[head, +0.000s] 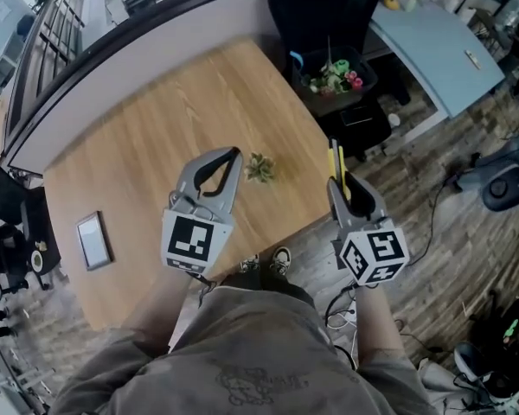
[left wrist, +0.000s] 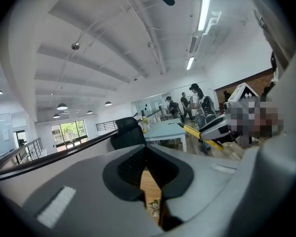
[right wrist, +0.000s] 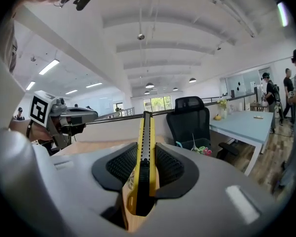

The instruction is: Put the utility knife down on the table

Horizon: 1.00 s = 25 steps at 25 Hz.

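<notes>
Our right claw (right wrist: 144, 169) clamps the knife (right wrist: 143, 137) lengthwise, ready to lay it on the bench (head: 156, 145) to its left; our left claw (head: 232, 156) hangs closed, empty.

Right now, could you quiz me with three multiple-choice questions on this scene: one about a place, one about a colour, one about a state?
1. Where does the small plant sprig lie?
A. on the wooden table
B. on the floor
C. on the black chair

2. What colour is the utility knife?
A. red
B. yellow
C. blue

3. What is the right gripper doing?
A. open and empty
B. fingers shut on the knife
C. gripping the sprig

Answers:
1 A: the head view shows the sprig on the wood.
2 B: its casing is yellow in the right gripper view.
3 B: the knife stands clamped between the two fingers.
</notes>
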Each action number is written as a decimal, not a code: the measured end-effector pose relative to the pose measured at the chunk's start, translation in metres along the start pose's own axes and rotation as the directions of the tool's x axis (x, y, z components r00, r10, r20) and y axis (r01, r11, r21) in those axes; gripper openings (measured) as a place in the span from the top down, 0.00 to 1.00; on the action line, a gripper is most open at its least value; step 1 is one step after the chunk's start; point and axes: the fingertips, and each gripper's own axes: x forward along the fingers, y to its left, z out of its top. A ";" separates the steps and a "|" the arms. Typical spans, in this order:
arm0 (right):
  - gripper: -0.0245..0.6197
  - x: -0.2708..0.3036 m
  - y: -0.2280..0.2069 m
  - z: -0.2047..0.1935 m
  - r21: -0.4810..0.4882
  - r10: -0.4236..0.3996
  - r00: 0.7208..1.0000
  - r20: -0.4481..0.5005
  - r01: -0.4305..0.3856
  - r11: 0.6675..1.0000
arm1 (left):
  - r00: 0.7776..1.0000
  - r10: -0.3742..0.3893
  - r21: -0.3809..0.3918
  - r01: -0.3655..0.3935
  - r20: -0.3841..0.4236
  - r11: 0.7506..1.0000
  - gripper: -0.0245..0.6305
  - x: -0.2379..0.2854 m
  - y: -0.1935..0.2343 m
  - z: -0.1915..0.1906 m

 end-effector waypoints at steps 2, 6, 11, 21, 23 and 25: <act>0.77 0.014 -0.005 -0.020 0.017 -0.009 0.999 -0.039 0.010 1.000 | 0.999 -0.017 -0.031 0.016 -0.035 0.999 0.96 0.008 -0.002 -0.019; 0.77 0.041 -0.014 -0.067 0.019 -0.021 0.990 -0.139 0.024 1.000 | 0.994 -0.062 -0.125 0.051 -0.087 0.991 0.96 0.025 -0.012 -0.063; 0.77 0.065 -0.015 -0.127 0.045 -0.016 0.969 -0.248 0.028 0.999 | 0.976 -0.099 -0.175 0.064 -0.195 0.982 0.96 0.037 -0.027 -0.124; 0.77 0.095 -0.021 -0.233 0.088 -0.015 0.903 -0.428 0.058 0.994 | 0.924 -0.153 -0.286 0.049 -0.351 0.957 0.96 0.037 -0.048 -0.226; 0.77 0.100 -0.022 -0.251 0.093 -0.015 0.887 -0.461 0.065 0.994 | 0.919 -0.173 -0.307 0.060 -0.355 0.950 0.96 0.036 -0.053 -0.236; 0.77 0.102 -0.021 -0.265 0.097 -0.013 0.873 -0.488 0.069 0.993 | 0.911 -0.192 -0.327 0.067 -0.366 0.943 0.96 0.034 -0.056 -0.243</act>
